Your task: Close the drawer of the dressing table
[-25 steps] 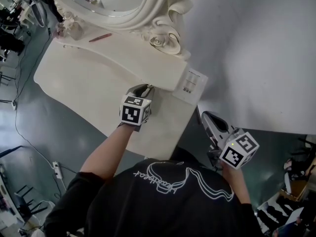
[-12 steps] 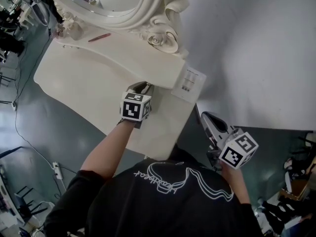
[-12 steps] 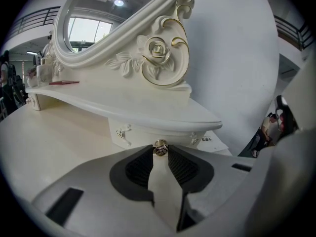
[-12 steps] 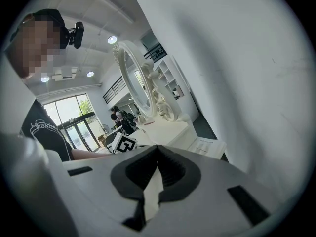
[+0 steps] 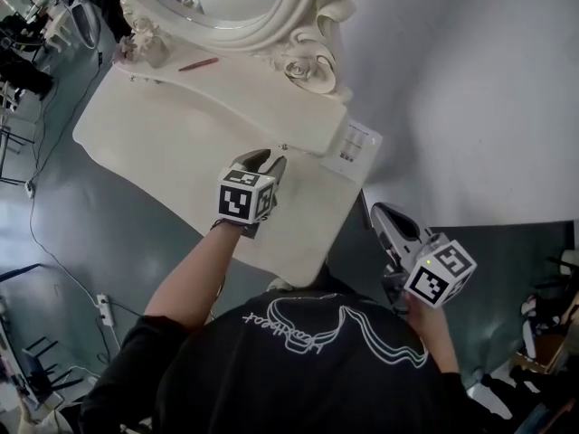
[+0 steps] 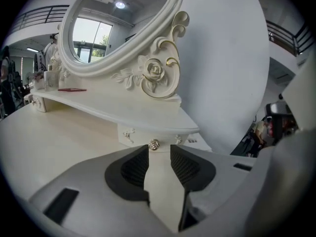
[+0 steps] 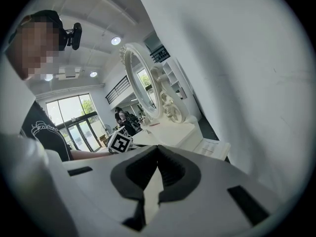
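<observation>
Left gripper [image 6: 159, 150], jaws just opened and empty: small round metal knob [image 6: 154, 144] of the flush cream drawer front [image 6: 160, 134] lies dead ahead, just beyond the tips.

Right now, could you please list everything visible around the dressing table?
dressing table: one, cream, centre.
mirror: one, cream carved frame with a rose, at the table's back.
red pen or pencil: one, on the raised shelf.
drawer knob: one, metallic, under that shelf.
printed sheet: one, white, at the table's right end.
left gripper: grey, jaws just opening, knob at their gap, unpinched.
right gripper: grey, shut, empty, right of the table.
</observation>
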Action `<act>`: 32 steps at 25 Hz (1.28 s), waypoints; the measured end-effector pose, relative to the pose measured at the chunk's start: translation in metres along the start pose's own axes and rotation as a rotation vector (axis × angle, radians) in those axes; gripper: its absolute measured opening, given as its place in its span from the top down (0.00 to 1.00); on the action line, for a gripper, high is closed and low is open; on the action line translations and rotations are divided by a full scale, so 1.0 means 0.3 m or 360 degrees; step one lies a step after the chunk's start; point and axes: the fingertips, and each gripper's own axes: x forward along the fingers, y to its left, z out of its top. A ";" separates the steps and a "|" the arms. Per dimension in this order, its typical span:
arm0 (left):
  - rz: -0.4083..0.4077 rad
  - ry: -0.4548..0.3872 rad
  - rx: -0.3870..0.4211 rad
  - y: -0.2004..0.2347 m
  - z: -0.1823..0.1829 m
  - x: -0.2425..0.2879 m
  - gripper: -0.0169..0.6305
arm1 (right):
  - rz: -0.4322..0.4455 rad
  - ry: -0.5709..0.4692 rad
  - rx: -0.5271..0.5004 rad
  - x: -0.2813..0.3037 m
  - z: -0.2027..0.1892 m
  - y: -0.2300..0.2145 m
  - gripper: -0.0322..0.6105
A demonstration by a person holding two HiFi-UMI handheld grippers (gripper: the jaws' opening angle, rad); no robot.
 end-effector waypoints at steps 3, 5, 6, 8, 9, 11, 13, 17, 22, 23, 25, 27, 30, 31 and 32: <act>-0.0086 -0.0067 -0.0068 -0.039 0.028 -0.095 0.78 | 0.0004 -0.0017 -0.0037 -0.019 0.018 0.036 0.94; -0.0149 -0.0128 -0.0087 -0.080 0.058 -0.167 0.78 | 0.0012 -0.0028 -0.0056 -0.027 0.027 0.064 0.95; -0.0184 -0.0163 -0.0079 -0.108 0.076 -0.204 0.79 | 0.0019 -0.0035 -0.0067 -0.030 0.032 0.081 0.95; -0.0258 -0.0242 -0.0044 -0.172 0.117 -0.283 0.83 | 0.0037 -0.0049 -0.0116 -0.033 0.043 0.120 0.95; -0.0298 -0.0283 -0.0027 -0.204 0.139 -0.326 0.86 | 0.0051 -0.0054 -0.0158 -0.035 0.048 0.144 0.95; -0.0387 -0.0363 -0.0009 -0.262 0.180 -0.419 0.89 | 0.0088 -0.0062 -0.0254 -0.037 0.058 0.202 0.95; -0.0475 -0.0441 -0.0016 -0.310 0.214 -0.512 0.94 | 0.0124 -0.0075 -0.0320 -0.044 0.069 0.260 0.95; -0.0680 -0.0533 -0.0009 -0.411 0.247 -0.663 0.97 | 0.0177 -0.0137 -0.0368 -0.060 0.090 0.356 0.95; -0.0841 -0.0587 0.0075 -0.513 0.250 -0.783 0.97 | 0.0240 -0.0229 -0.0330 -0.093 0.093 0.443 0.95; -0.0841 -0.0594 0.0108 -0.523 0.247 -0.797 0.97 | 0.0232 -0.0231 -0.0335 -0.098 0.088 0.449 0.95; -0.0836 -0.0596 0.0173 -0.535 0.234 -0.814 0.97 | 0.0220 -0.0234 -0.0326 -0.105 0.079 0.456 0.95; -0.0822 -0.0587 0.0212 -0.540 0.215 -0.827 0.97 | 0.0233 -0.0262 -0.0304 -0.115 0.077 0.473 0.95; -0.0815 -0.0587 0.0204 -0.547 0.191 -0.850 0.97 | 0.0246 -0.0301 -0.0293 -0.128 0.067 0.500 0.95; -0.0813 -0.0588 0.0195 -0.547 0.184 -0.856 0.97 | 0.0246 -0.0302 -0.0290 -0.128 0.060 0.506 0.95; -0.0809 -0.0587 0.0190 -0.546 0.178 -0.860 0.97 | 0.0246 -0.0302 -0.0288 -0.126 0.053 0.512 0.95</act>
